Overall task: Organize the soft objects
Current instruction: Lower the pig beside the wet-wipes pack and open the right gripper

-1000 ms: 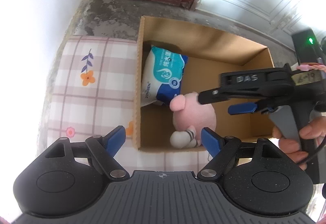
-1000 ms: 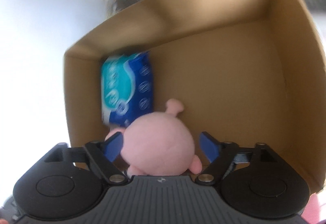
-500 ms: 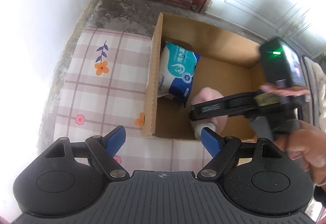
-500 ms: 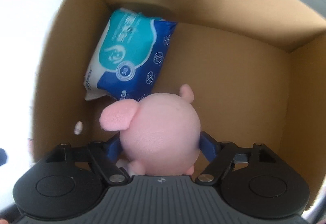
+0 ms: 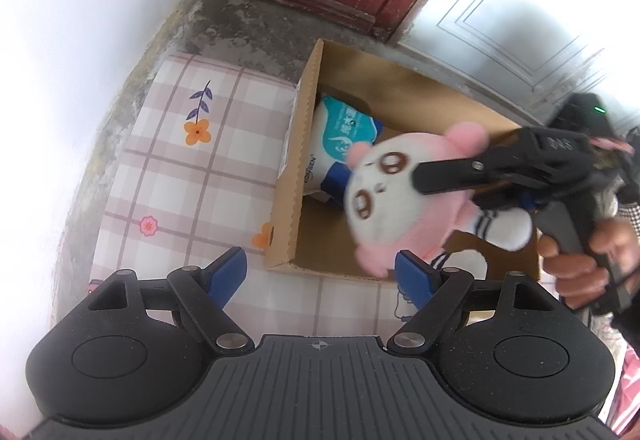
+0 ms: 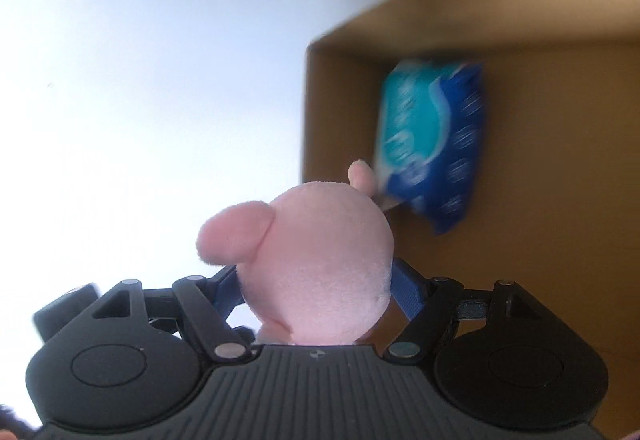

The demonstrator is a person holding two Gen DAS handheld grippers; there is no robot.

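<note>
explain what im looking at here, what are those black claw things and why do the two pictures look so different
There is no robot here: a person holds a hand-operated two-finger gripper in each hand. Each gripper carries a wide-angle camera that looks along its fingers, so each picture shows its own black frame at the bottom.

The left gripper, seen in its own view, is open and holds nothing. That view shows a pink checked floral cloth with an open brown cardboard box on it. Inside the box lies a blue and teal soft tissue pack.

The right gripper is shut on a round pink and white plush toy, raised over the box. Its own view shows the toy's pink back up close. The person's hand grips its handle.
</note>
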